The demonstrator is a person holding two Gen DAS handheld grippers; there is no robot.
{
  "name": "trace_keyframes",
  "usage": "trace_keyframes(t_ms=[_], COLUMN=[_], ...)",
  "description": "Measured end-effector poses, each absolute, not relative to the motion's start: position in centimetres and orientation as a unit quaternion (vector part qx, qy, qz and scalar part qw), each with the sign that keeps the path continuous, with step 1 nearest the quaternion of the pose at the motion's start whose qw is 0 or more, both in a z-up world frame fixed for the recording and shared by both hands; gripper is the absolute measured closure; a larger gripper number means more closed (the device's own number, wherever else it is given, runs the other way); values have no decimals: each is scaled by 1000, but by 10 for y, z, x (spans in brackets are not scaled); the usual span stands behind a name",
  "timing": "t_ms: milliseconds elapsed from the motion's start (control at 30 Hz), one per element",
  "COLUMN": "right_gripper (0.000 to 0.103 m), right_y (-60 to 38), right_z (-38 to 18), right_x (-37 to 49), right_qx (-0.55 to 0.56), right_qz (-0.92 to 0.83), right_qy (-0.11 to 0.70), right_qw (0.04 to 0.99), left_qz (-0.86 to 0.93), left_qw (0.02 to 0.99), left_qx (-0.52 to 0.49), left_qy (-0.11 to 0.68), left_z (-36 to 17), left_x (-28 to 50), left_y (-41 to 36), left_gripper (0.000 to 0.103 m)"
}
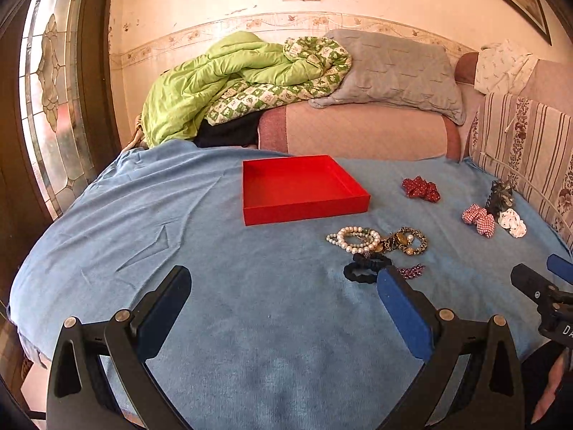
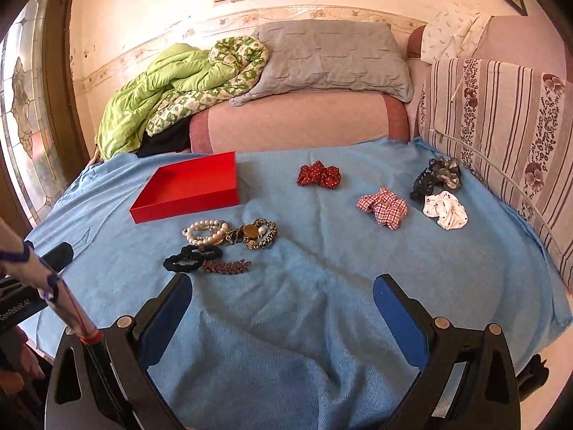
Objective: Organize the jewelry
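Note:
An empty red tray (image 1: 250, 193) (image 2: 229, 179) sits on the blue blanket. In front of it lie pearl bracelets (image 1: 354, 239) (image 2: 205, 232), a gold and leopard bracelet cluster (image 1: 406, 240) (image 2: 255, 233), black scrunchies (image 1: 365, 268) (image 2: 188, 259) and a purple leaf brooch (image 1: 412, 271) (image 2: 226, 267). To the right are a red dotted scrunchie (image 1: 420, 189) (image 2: 318, 175), a red checked scrunchie (image 1: 479, 218) (image 2: 384, 208), a white scrunchie (image 1: 513, 223) (image 2: 446, 212) and a dark hair clip with a grey scrunchie (image 1: 499, 193) (image 2: 435, 177). My left gripper (image 1: 283, 286) and right gripper (image 2: 283, 294) are open and empty above the blanket's near part.
The blue blanket (image 1: 179, 222) (image 2: 322, 251) covers a bed. A green quilt (image 1: 215, 79) and a grey pillow (image 1: 390, 68) lie on a pink bolster at the back. A striped floral cushion (image 2: 501, 114) lines the right side. A glass door (image 1: 50, 107) stands left.

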State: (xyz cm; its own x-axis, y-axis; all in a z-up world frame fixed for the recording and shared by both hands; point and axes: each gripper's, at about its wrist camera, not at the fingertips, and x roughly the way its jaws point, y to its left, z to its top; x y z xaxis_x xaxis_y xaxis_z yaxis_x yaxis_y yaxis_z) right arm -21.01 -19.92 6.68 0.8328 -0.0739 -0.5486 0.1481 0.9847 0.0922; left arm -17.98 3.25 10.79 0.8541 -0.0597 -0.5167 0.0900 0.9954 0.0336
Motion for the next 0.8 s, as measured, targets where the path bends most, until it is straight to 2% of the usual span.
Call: trace_keyframes(t_ms=[800], right_gripper=[0], right_y=[-197], right_z=[60], right_x=[-202], right_qx=[71], right_qz=[-49], right_qy=[295], right_qw=[952], left_qz=[-32], left_qw=[959], left_qx=[29], left_qy=[281], left_z=[101], left_x=[-172], left_y=[36], left_gripper=[0])
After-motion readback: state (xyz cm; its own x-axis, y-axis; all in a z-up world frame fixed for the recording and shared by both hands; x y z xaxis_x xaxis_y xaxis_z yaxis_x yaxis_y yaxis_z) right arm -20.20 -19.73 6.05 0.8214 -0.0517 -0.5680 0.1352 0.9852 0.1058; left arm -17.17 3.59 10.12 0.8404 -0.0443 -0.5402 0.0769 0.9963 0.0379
